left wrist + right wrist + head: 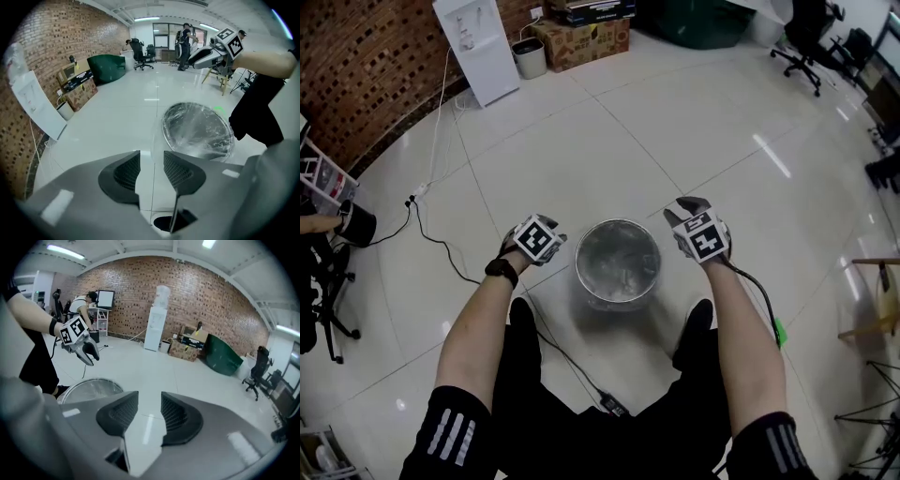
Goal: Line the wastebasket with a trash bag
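The left gripper [151,169] has its two jaws standing apart with only bare floor tile showing in the gap, so it holds nothing. The right gripper [149,414] is the same: its jaws are parted and nothing is between them. Each gripper hangs in the air a little above the wastebasket [578,264], the left one just off its left side and the right one just off its right side, and neither touches it. The wastebasket is a round metal tub standing upright on the white tiled floor. The clear trash bag [619,267] is already in it, with crinkled film shining across the mouth and down the inside. How far the film wraps over the rim is hard to make out. The person's two black shoes [521,316] are planted just on the near side of the wastebasket, and a black cable [441,246] trails over the floor to its left. Well beyond the wastebasket, a white water dispenser [478,47], a small bin [529,58] and a cardboard box [581,42] stand against the brick wall [356,66].
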